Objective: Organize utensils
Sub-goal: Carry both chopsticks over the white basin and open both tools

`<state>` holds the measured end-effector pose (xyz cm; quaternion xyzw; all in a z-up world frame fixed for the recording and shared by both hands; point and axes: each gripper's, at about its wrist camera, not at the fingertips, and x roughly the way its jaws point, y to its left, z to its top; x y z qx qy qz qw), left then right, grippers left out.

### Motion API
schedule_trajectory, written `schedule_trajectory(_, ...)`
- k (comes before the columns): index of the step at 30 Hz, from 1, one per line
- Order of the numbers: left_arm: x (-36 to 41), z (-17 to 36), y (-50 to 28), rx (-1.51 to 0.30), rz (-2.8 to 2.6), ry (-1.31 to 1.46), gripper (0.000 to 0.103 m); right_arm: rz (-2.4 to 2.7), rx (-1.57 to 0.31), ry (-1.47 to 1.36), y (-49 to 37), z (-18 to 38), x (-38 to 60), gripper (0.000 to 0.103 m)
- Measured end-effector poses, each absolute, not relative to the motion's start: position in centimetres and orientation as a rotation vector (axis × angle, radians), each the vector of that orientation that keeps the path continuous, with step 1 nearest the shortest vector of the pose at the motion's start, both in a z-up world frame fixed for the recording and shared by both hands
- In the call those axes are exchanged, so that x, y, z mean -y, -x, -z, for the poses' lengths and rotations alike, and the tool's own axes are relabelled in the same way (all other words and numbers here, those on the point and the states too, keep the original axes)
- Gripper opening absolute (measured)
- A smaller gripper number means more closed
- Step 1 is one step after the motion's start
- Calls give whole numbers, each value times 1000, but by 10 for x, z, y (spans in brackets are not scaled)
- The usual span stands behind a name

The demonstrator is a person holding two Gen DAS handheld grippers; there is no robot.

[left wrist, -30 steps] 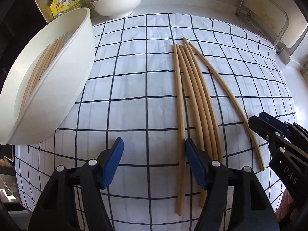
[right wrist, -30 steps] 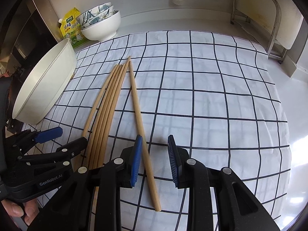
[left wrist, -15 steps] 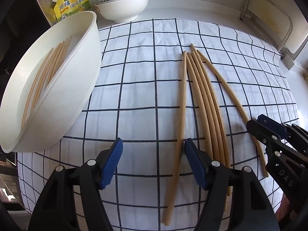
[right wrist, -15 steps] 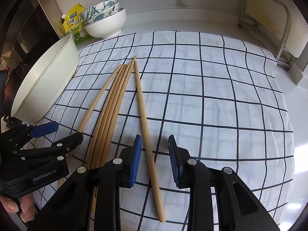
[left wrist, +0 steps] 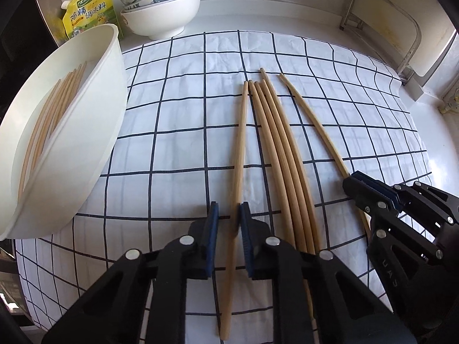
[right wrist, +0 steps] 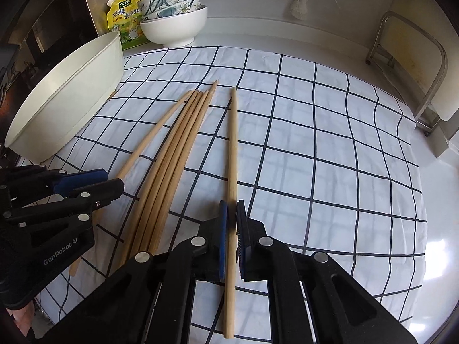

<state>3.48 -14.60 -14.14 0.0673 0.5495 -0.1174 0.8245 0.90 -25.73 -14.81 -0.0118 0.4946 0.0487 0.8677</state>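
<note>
Chopsticks lie on a white cloth with dark grid lines (left wrist: 178, 149), six of them outside the big white tub (left wrist: 71, 149). In the left wrist view the left gripper (left wrist: 229, 223) has its blue pads closed on the leftmost chopstick (left wrist: 240, 143), which stands a little apart from the bundle of three chopsticks (left wrist: 282, 154) beside it. The gripped stick runs on past the pads toward the camera, and its far tip points to the back of the cloth.

In the right wrist view the right gripper (right wrist: 231, 226) is closed on the single chopstick on the right (right wrist: 233, 154); this stick looks a little blurred. Its pads press the stick from both sides. The bundle lies to its left, with a narrow strip of bare cloth between.

The tub sits at the left edge of the cloth, tilted, with more chopsticks (left wrist: 48, 123) inside along its wall. Between the tub and the leftmost stick the cloth is bare. To the right of the right gripper's stick the cloth is bare up to its right edge.

Behind the cloth stand stacked bowls (left wrist: 160, 8) and a yellow pouch (left wrist: 89, 11), close to the back wall. A metal rack (right wrist: 410, 66) stands at the far right corner.
</note>
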Motion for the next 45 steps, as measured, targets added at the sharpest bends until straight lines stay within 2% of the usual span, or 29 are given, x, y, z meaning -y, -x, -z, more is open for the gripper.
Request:
schedule_trajectory(2,143,141,-36,-1182,256,-137,8,-101,-1041,-3,-10,148,260,6)
schedule_trajectory(12,121,128,-37,-1220,286,-125,7,-92,-1035,-173,-5,126,269,6)
schedule_trajectory(26,84,42,-47,-1079,380,-104,7,-68,-905,-248,-1,49,241,6)
schedule_trajectory(35,16,4,-69,-984,339,-44,7,-131,-840,-216,-32,12,179,6)
schedule_trajectory(45,-63,4,-104,-968,241,0,7,-253,-850,-173,-85,11,93,6)
